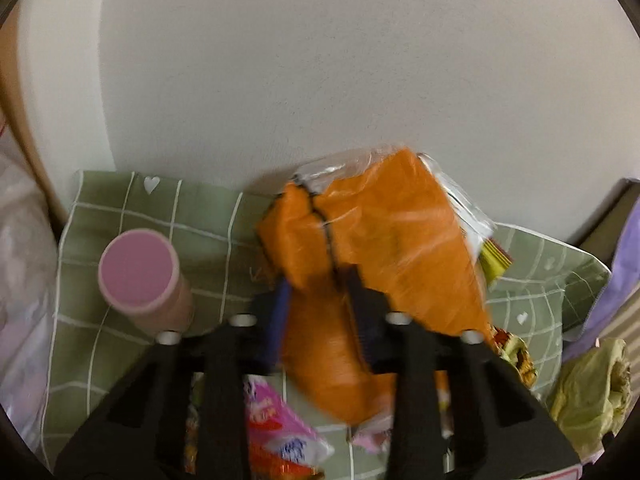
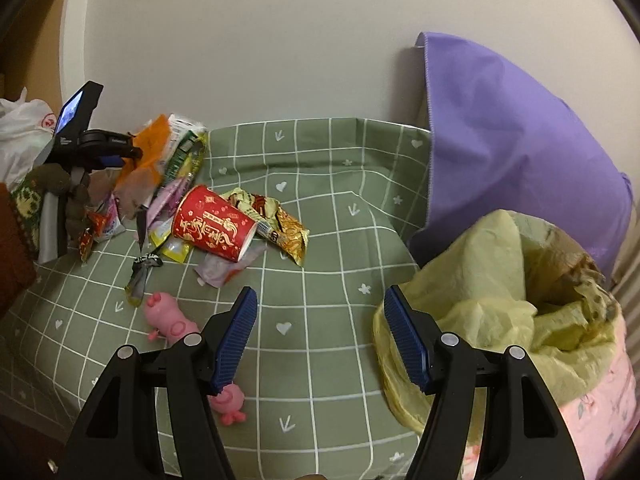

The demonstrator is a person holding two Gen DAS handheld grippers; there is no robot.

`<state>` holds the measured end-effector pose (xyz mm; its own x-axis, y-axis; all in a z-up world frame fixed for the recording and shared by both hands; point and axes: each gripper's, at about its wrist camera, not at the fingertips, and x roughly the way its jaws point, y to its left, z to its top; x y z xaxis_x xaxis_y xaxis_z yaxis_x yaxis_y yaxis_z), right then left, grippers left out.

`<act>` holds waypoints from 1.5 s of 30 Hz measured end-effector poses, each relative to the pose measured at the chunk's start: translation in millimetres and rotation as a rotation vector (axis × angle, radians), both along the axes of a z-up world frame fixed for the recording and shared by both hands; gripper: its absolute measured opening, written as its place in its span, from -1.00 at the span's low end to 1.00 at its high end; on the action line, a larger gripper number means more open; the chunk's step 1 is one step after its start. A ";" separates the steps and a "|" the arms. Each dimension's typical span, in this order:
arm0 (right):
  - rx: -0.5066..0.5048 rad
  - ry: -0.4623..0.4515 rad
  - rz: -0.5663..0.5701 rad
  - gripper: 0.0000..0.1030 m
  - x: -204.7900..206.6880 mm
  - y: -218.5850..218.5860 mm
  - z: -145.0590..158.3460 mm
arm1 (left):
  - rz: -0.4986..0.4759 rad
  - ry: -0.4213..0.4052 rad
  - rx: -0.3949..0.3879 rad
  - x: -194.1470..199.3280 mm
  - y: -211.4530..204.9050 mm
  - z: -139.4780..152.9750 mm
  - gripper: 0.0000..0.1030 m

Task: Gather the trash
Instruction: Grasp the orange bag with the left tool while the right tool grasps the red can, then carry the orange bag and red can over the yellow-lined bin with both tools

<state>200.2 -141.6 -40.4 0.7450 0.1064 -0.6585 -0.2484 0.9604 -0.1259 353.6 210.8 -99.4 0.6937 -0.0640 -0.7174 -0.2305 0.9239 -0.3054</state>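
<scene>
- While my left claw (image 1: pixel 320 300) points down at the mess, its two pads pinch the orange snack bag (image 1: pixel 372 240), so the bag is held up off the green checked cloth (image 1: pixel 168 216).
- I grip the bag low and near its middle, I think, so it will not slip when I carry it.
- My right claw (image 2: pixel 320 340) is wide open and holds nothing. It hangs just beside the trash bin with the yellow bag liner (image 2: pixel 500 288), maybe waiting for its turn.
- More trash lies in a pile on the cloth: a red paper cup (image 2: pixel 214 228) on its side, a gold wrapper (image 2: pixel 280 224) touching it, and small packets nearby.
- A pink pig toy (image 2: pixel 172 318) lies near my right claw. I guess it is not trash.
- A pink tube (image 1: pixel 140 276) stands up just beside the orange bag.
- The bin is well apart from the pile, so the bag must travel across.
</scene>
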 end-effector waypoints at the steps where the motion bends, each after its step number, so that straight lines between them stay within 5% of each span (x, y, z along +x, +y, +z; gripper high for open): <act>1: 0.006 0.001 0.016 0.21 4.4 1.6 -0.8 | -0.007 -0.003 -0.010 -6.8 -1.1 2.9 -0.78; 5: 0.012 0.006 0.148 0.21 29.1 24.7 -3.4 | -0.016 -0.031 -0.037 -40.0 -4.9 17.8 -0.82; 17: -0.202 0.071 0.554 0.21 100.0 125.4 -38.7 | -0.034 -0.016 -0.006 -107.4 -1.9 42.8 -0.81; 26: -0.348 0.063 0.646 0.13 124.7 165.1 -65.6 | -0.027 -0.056 0.019 -136.4 7.2 36.3 -0.25; 29: -0.170 0.119 0.599 -0.07 137.1 156.2 -46.4 | -0.029 -0.064 0.055 -142.5 5.9 35.9 -0.22; 34: 0.111 0.185 0.482 -0.10 139.8 115.2 -14.8 | -0.003 -0.060 0.019 -149.8 11.7 26.0 -0.16; 39: 0.202 0.169 0.401 -0.10 115.5 81.7 1.1 | -0.014 -0.083 -0.062 -137.6 11.1 24.6 -0.14; 45: 0.188 0.093 0.288 -0.10 84.5 48.2 15.7 | -0.057 -0.132 -0.036 -73.9 3.3 48.8 -0.08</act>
